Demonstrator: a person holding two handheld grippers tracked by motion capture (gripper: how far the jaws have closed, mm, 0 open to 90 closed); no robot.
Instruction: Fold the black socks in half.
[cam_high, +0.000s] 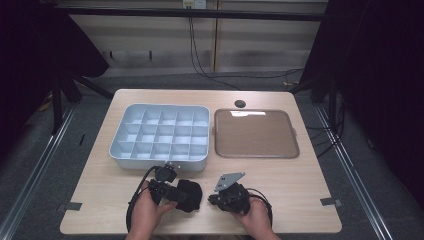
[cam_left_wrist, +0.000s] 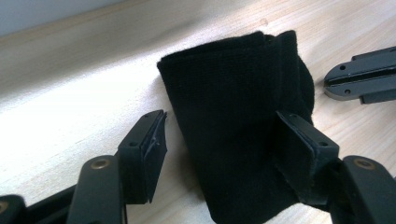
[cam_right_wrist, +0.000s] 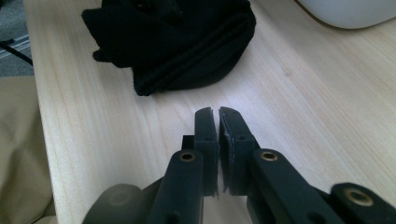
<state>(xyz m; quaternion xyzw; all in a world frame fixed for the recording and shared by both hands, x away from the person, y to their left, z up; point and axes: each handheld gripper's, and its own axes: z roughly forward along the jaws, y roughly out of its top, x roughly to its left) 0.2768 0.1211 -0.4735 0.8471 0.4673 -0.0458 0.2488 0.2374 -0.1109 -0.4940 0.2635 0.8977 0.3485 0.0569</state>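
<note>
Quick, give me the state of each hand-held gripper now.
Left hand-held gripper: open, jaws astride the black folded cloth, left pad clear.
Right hand-held gripper: shut, holding nothing.

On the surface (cam_high: 295, 175): one black sock bundle (cam_high: 190, 194), one grey divided tray (cam_high: 160, 132), one flat lid (cam_high: 256, 133). The tray has twenty compartments, four rows of five. Two claws: left (cam_high: 172, 191), right (cam_high: 214, 199).

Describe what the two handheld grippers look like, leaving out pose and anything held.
Both are black. The left gripper has two flat black jaws on arms with brass-coloured pivot pins, and a black cable loops from it. The right gripper has the same black jaws and brass pins, and carries a grey three-cornered plate on top. The forearms are bare; no sleeves are visible.
</note>
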